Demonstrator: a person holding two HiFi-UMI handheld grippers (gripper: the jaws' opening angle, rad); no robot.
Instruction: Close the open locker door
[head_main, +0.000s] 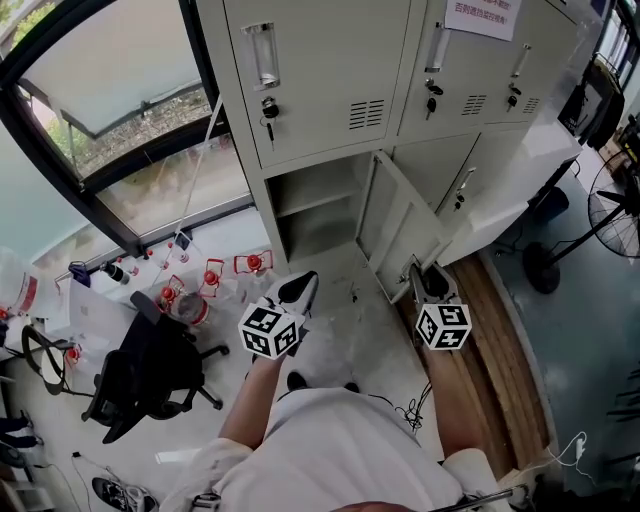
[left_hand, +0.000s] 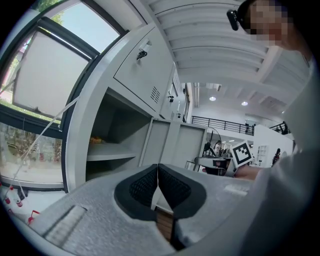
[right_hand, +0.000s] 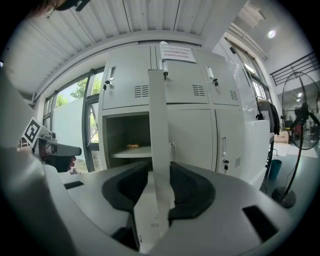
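The grey locker bank (head_main: 330, 80) has one lower compartment (head_main: 315, 215) open, and its door (head_main: 400, 235) is swung out toward me. In the right gripper view the door (right_hand: 159, 125) stands edge-on between the jaws. My right gripper (right_hand: 159, 187) is closed on that edge, with both pads against it. In the head view the right gripper (head_main: 428, 285) sits at the door's free edge. My left gripper (head_main: 298, 290) hovers left of the door, in front of the open compartment (left_hand: 115, 145). The left gripper (left_hand: 158, 185) is shut, pads together, holding nothing.
A black office chair (head_main: 150, 375) and several red-capped bottles (head_main: 210, 275) stand on the floor at left under the window (head_main: 120, 110). A standing fan (head_main: 610, 210) is at the right. A small yellowish thing (right_hand: 132, 146) lies on the open compartment's shelf. Cables (head_main: 410, 410) trail near my feet.
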